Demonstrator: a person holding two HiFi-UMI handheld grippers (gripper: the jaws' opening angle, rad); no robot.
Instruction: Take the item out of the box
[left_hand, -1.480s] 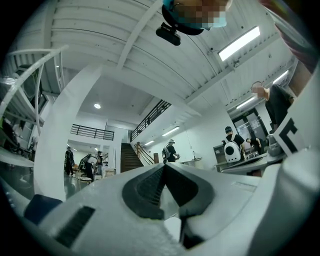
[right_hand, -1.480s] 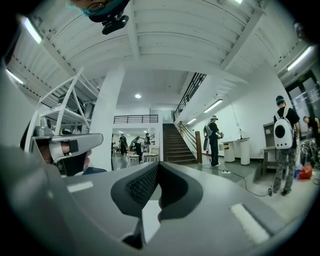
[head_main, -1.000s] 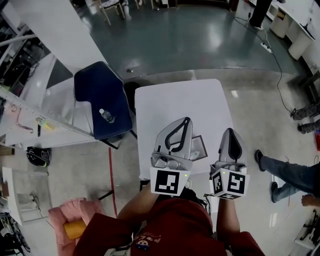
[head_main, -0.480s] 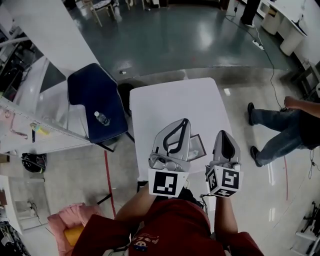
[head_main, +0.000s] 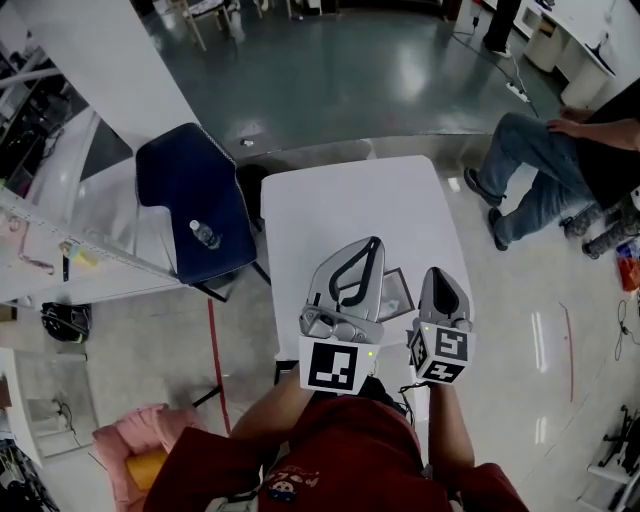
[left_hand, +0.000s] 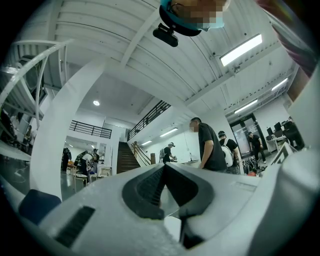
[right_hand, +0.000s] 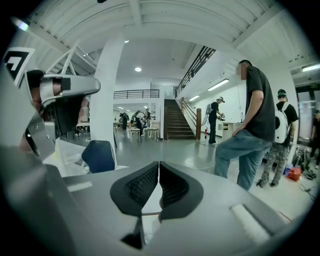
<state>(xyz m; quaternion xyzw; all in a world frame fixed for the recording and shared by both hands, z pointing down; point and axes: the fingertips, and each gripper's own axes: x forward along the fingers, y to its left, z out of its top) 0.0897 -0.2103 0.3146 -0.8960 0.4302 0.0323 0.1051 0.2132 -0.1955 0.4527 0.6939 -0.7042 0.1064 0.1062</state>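
Found the box (head_main: 397, 292) lying flat on the white table (head_main: 350, 200), near the front edge, between the two grippers and partly hidden behind the left one. Could not make out the item inside, nor whether a lid is on.

Checked left gripper (head_main: 372, 243): fingers together at the tips, nothing between them, held over the table beside the box. Checked right gripper (head_main: 441, 272): fingers likewise together, nothing clamped, held just right of the box.

Judged the step in hand to be the approach, with the task not yet begun and the item presumably inside the box.
- Recommend parting the fingers before descent, not after.
- Recommend steadying the box with one gripper on its rim or wall, as so slight a box would likely slide or rise with the item.
- Advise entering with the other gripper from above, taking the item by its narrow sides, and lifting straight up clear of the walls before moving aside.
- Noted risk: closeness to the table edge, so avoid pushing the box toward the person.

Counted: one box, one table, two grippers, one dark blue chair (head_main: 195, 195) left of the table, one bottle (head_main: 205, 233) on its seat.
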